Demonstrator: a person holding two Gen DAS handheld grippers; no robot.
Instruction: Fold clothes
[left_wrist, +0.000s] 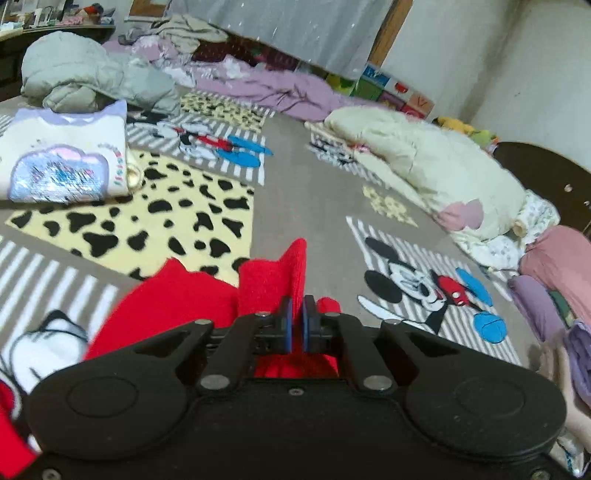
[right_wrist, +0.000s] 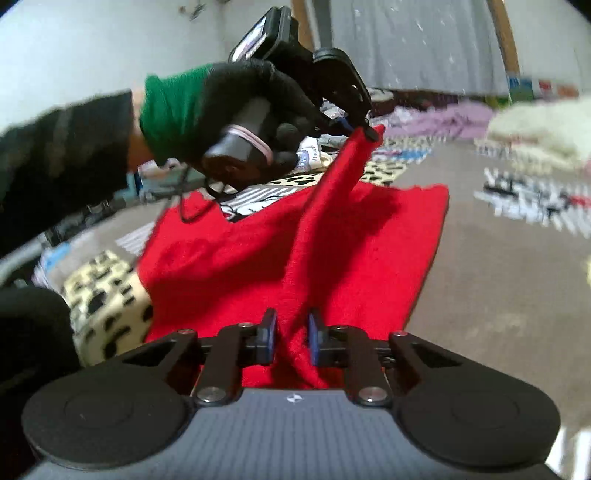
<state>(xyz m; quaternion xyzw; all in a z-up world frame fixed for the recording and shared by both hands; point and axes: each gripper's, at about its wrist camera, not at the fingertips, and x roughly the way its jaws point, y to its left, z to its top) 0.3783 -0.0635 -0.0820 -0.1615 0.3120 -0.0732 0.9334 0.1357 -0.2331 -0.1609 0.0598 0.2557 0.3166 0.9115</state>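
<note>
On the cartoon-mouse printed grey bedspread (left_wrist: 288, 177), far left: folded white sweatshirt with lilac collar (left_wrist: 62, 162), lying flat. Centre: red knitted garment (right_wrist: 295, 236), partly spread on the bedspread, one edge raised. Left gripper (left_wrist: 296, 321), held by a black-gloved hand (right_wrist: 236, 110): fingers pressed together, pinching a raised corner. Right gripper (right_wrist: 291, 339): fingers narrowly apart, a ridge of the red knit bunched between them. Far right: cream padded jacket (left_wrist: 436, 166), crumpled.

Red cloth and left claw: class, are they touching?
Touching. The left wrist view shows the left claw shut on a raised fold of the red cloth; the right wrist view shows the same pinch.
</note>
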